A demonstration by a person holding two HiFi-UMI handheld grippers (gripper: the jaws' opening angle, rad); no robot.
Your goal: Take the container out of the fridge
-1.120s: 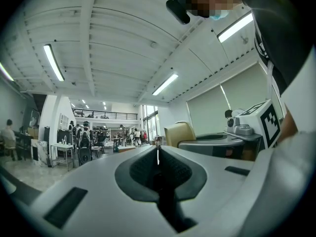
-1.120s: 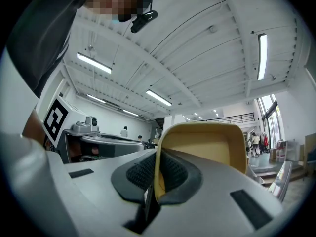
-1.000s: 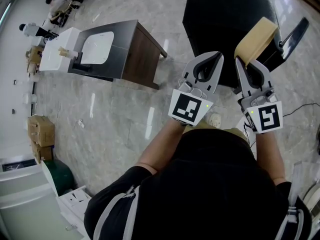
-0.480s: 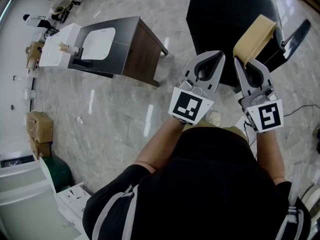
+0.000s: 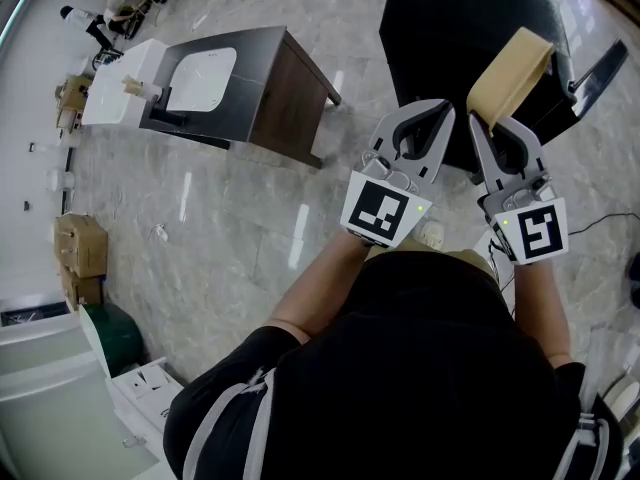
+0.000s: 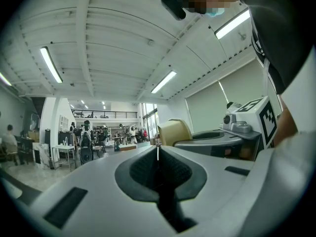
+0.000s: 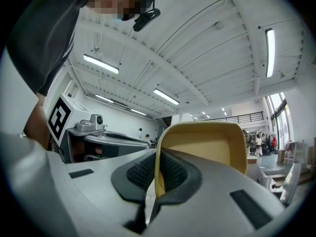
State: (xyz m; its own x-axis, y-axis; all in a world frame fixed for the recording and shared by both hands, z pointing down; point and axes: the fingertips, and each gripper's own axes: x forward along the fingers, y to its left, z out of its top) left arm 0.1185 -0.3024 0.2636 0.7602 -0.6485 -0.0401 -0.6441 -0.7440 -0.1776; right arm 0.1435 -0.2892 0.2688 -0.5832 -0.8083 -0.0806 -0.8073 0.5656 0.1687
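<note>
Looking down on grey marble floor in an open hall: dark table with white basin far left, black unit far right. Right gripper is clamped on the yellow container, held in the air with its long axis pointing far, slightly right; open side probably faces right. Left gripper jaws are together, nothing between.

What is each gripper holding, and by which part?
The right gripper is shut on the tan container, pinching one thin side wall at its edge. The left gripper has its jaws together with nothing between them.
</note>
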